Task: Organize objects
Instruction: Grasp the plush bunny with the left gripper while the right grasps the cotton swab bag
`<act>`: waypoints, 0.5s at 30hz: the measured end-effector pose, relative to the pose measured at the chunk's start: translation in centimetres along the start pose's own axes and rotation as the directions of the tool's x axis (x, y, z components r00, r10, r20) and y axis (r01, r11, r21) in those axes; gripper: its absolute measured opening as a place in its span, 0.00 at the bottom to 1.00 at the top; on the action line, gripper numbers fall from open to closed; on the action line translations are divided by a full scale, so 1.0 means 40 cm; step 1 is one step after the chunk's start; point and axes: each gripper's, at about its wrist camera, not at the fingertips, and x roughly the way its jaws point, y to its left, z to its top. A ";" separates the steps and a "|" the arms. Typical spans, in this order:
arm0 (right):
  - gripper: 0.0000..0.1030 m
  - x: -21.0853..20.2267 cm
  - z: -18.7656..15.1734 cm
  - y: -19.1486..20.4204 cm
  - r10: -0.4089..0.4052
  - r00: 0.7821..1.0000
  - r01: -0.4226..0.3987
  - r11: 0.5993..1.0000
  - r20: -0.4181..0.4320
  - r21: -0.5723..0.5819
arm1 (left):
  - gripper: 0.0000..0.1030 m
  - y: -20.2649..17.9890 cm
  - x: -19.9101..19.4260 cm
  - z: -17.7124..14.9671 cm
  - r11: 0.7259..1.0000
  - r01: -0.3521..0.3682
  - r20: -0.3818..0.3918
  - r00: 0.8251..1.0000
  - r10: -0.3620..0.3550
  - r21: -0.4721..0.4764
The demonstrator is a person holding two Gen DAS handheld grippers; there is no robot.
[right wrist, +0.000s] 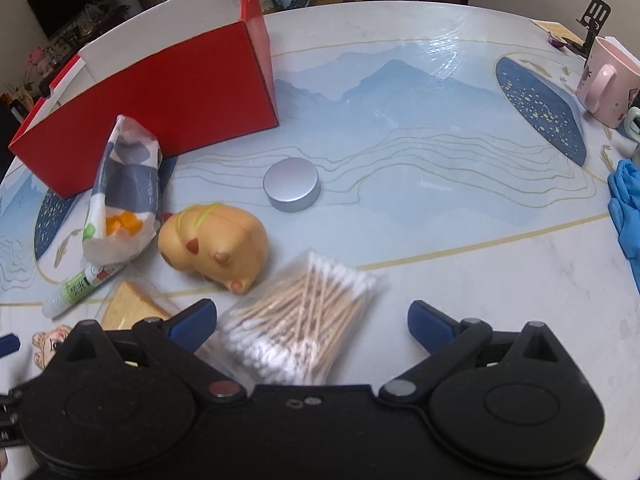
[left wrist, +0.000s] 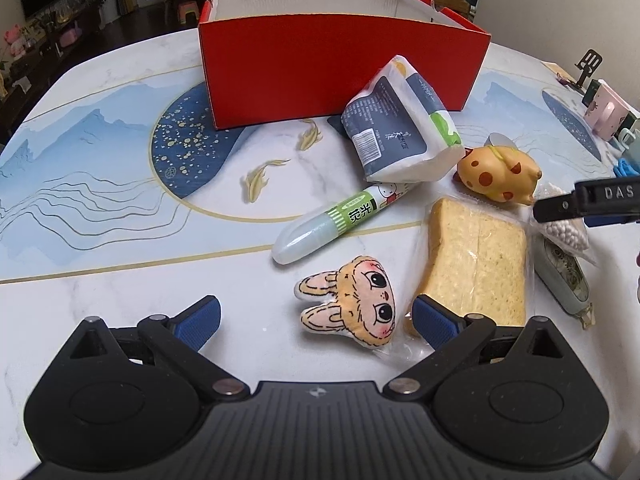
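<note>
My left gripper (left wrist: 318,320) stands open low over the table. A flat bunny-face plush (left wrist: 352,304) lies between its fingers, nearer the right pad, and neither pad touches it. Wrapped sliced bread (left wrist: 476,264), a white-green tube (left wrist: 332,224), a tissue pack (left wrist: 400,128) and an orange spotted toy (left wrist: 496,176) lie beyond, in front of the red box (left wrist: 340,64). My right gripper (right wrist: 312,322) is open around a clear bag of cotton swabs (right wrist: 304,316), with its right pad well clear of the bag. The right gripper (left wrist: 588,204) also shows at the right edge of the left wrist view.
A silver round lid (right wrist: 292,184) sits mid-table. A pink mug (right wrist: 604,80), a black phone stand (right wrist: 596,16) and a blue glove (right wrist: 628,208) are at the right edge. A pale green case (left wrist: 564,276) lies under the swabs. The table (left wrist: 100,312) carries a blue mountain print.
</note>
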 end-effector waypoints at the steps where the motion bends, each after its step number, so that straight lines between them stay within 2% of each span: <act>1: 0.98 -0.001 -0.002 -0.001 0.005 1.000 -0.005 1.000 -0.003 -0.002 | 0.99 0.001 0.002 0.001 1.000 0.001 -0.002 1.000 -0.001 0.000; 5: 0.93 -0.005 -0.008 -0.009 0.039 0.999 -0.039 0.999 -0.015 0.003 | 0.99 0.007 0.007 0.003 0.999 0.026 -0.015 1.000 -0.026 -0.027; 10: 0.83 -0.014 -0.011 -0.009 0.073 0.997 -0.073 0.997 -0.012 0.004 | 0.98 0.002 0.003 0.005 0.999 0.031 -0.003 1.000 -0.031 -0.008; 13: 0.78 -0.017 -0.011 -0.006 0.087 0.996 -0.087 0.996 -0.011 -0.002 | 0.86 0.001 0.000 0.006 0.999 0.047 -0.003 0.999 -0.047 -0.011; 15: 0.75 -0.021 -0.011 -0.008 0.094 0.996 -0.094 0.996 -0.007 0.001 | 0.74 0.001 -0.003 0.007 0.998 0.062 -0.002 0.998 -0.062 -0.022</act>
